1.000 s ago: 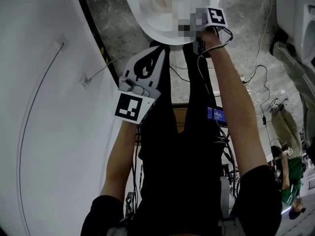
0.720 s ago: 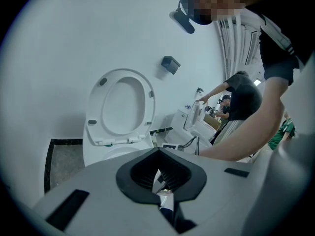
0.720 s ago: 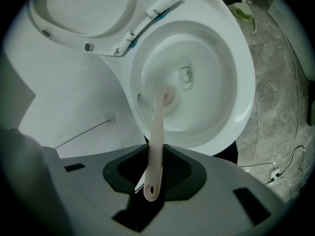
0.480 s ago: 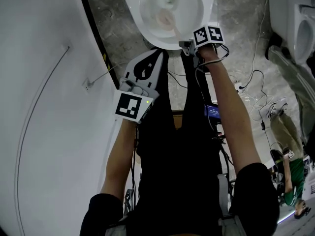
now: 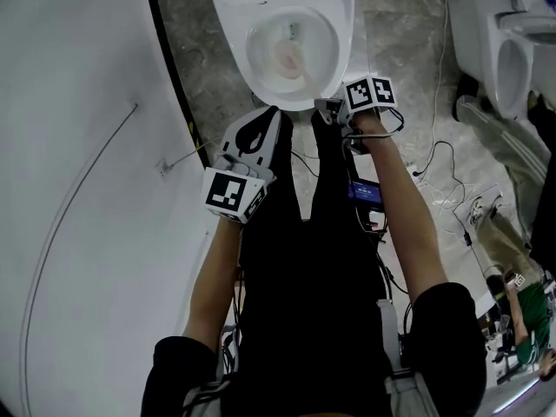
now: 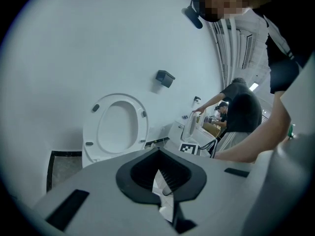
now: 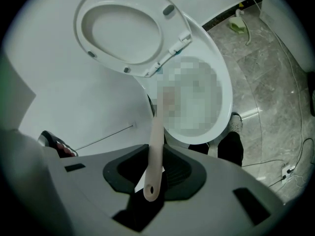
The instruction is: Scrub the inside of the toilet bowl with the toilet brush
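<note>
The white toilet bowl [image 5: 340, 37] stands open at the top of the head view, its seat and lid [image 7: 125, 28] tipped up. A pale pink toilet brush [image 5: 293, 56] reaches down into the bowl. My right gripper [image 5: 331, 111] hovers at the bowl's near right rim, shut on the brush handle [image 7: 154, 151], whose end pokes out behind the jaws. The brush head is blurred over in the right gripper view. My left gripper [image 5: 258, 131] hangs in front of the bowl, left of the right one, shut and holding nothing [image 6: 158, 154].
A white wall [image 5: 78, 189] with a black floor strip [image 5: 174, 76] runs along the left. A second toilet [image 5: 504, 42] stands at the right. Cables [image 5: 443, 163] trail over the grey stone floor. Other people [image 6: 241, 112] stand farther off.
The head view has tilted, so more of the toilet shows. The right gripper with the brush has drawn back a little toward the bowl's near rim. The left gripper has barely moved.
</note>
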{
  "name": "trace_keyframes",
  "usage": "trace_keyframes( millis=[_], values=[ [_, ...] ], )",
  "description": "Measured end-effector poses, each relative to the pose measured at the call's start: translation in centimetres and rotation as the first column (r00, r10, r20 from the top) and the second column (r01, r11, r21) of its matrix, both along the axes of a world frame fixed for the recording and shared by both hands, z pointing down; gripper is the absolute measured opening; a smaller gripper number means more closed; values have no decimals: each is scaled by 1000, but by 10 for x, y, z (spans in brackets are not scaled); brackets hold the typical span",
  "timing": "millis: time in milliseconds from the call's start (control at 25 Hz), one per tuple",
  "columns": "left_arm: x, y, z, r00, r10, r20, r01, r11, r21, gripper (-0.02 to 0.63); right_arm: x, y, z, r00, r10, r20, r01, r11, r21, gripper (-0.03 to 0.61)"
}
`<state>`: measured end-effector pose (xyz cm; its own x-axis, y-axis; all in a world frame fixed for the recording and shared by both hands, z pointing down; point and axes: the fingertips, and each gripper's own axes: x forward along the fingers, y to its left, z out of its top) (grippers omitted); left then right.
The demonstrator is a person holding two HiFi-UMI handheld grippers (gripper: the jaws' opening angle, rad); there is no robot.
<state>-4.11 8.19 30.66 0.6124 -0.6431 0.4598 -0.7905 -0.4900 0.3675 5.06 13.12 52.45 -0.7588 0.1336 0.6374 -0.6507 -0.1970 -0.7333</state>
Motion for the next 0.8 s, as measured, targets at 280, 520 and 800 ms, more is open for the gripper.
trace_keyframes(
  millis=[280, 520, 800],
  values=[
    [8, 10, -34, 1000, -13, -10, 13, 1000, 15, 11, 10, -14, -62, 997, 46, 68, -51, 996, 67, 101],
    [5, 17, -62, 1000, -24, -19, 24, 999, 43, 11, 8, -17, -115, 990, 70, 125, -86, 989, 123, 101],
    [13, 10, -98, 999, -47, -18, 48, 996, 69, 11, 4, -40, -182, 974, 77, 214, -120, 973, 198, 100]
  ],
)
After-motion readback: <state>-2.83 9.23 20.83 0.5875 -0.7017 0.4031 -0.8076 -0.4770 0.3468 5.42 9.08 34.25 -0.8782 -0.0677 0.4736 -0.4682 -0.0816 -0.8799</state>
